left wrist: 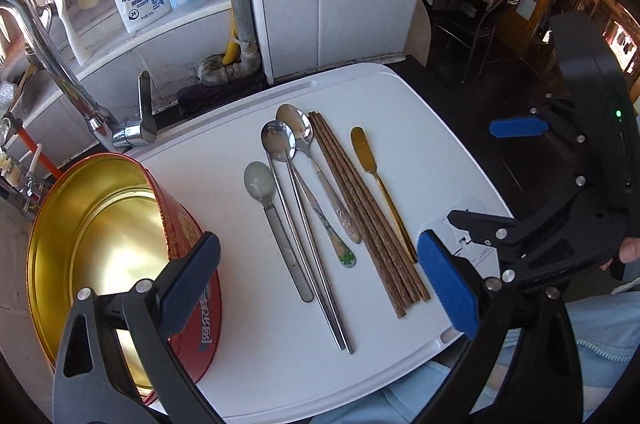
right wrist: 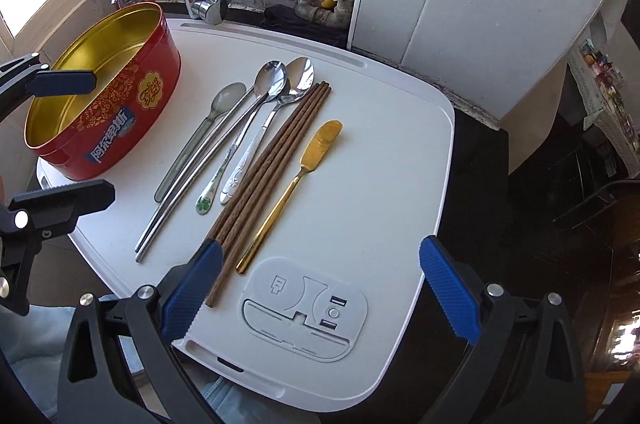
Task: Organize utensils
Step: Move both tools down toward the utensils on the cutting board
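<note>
Both grippers, left gripper (left wrist: 318, 278) and right gripper (right wrist: 320, 288), hover wide open and empty. Mid-frame on the white board (right wrist: 392, 184) lie spoons, wooden chopsticks (right wrist: 264, 160) and a gold butter knife (right wrist: 292, 184); the red tin (right wrist: 120, 128) sits left. Best pinch one handle end squarely, then lift.

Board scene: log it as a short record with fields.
surface: white board
container: red tin, open, nothing visible inside, at the board's left edge
utensils: spoons, metal chopsticks, wooden chopsticks, gold knife, all flat on the board
left gripper: open, holds nothing
right gripper: open, holds nothing
progress: no utensil in the tin yet
</note>
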Action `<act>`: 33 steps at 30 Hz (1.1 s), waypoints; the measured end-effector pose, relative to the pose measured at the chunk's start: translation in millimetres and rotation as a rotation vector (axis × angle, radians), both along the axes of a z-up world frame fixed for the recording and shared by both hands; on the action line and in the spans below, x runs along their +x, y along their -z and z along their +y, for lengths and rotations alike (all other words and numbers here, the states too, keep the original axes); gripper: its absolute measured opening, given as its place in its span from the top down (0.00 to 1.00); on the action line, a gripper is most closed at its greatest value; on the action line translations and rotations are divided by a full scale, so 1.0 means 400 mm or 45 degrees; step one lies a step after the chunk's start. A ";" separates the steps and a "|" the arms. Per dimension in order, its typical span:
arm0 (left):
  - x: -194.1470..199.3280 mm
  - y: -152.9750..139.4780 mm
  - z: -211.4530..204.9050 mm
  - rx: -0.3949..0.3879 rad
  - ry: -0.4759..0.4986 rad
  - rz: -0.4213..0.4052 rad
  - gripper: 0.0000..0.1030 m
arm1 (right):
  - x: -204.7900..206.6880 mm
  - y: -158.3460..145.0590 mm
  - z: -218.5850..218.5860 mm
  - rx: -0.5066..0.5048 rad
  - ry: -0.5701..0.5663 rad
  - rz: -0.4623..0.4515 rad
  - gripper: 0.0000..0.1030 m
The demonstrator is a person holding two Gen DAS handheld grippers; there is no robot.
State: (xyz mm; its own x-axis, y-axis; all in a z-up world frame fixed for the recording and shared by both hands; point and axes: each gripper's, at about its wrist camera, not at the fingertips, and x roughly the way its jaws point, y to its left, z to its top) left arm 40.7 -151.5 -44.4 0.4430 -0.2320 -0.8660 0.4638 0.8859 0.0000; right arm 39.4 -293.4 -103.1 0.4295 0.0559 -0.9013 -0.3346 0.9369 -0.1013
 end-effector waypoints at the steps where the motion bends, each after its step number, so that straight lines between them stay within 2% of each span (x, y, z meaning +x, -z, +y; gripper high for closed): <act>1: 0.005 0.015 -0.004 0.002 -0.027 -0.006 0.06 | 0.003 0.012 -0.003 -0.007 -0.002 0.002 0.03; 4: 0.021 0.053 -0.009 -0.036 -0.070 0.031 0.06 | 0.005 0.032 -0.005 0.003 -0.021 0.018 0.03; 8: 0.044 0.094 -0.005 -0.053 -0.055 0.054 0.06 | 0.002 0.032 0.010 0.007 -0.030 0.017 0.03; 12: 0.069 0.110 0.010 -0.049 -0.012 0.032 0.06 | 0.008 0.033 0.022 0.022 0.047 0.030 0.03; 16: 0.086 0.105 0.017 -0.122 0.080 -0.019 0.07 | 0.010 0.037 0.031 0.067 0.117 0.061 0.03; 19: 0.119 0.133 0.014 -0.150 0.085 -0.015 0.06 | 0.012 0.043 0.045 0.057 0.152 0.072 0.03; 22: 0.138 0.150 0.028 -0.115 0.024 -0.043 0.06 | 0.013 0.047 0.056 0.054 0.174 0.076 0.03; 26: 0.139 0.145 0.060 -0.131 0.007 -0.039 0.06 | 0.021 0.052 0.065 0.058 0.189 0.079 0.03; 33: 0.140 0.167 0.116 0.007 -0.013 -0.087 0.07 | 0.057 0.072 0.065 0.061 0.236 0.091 0.03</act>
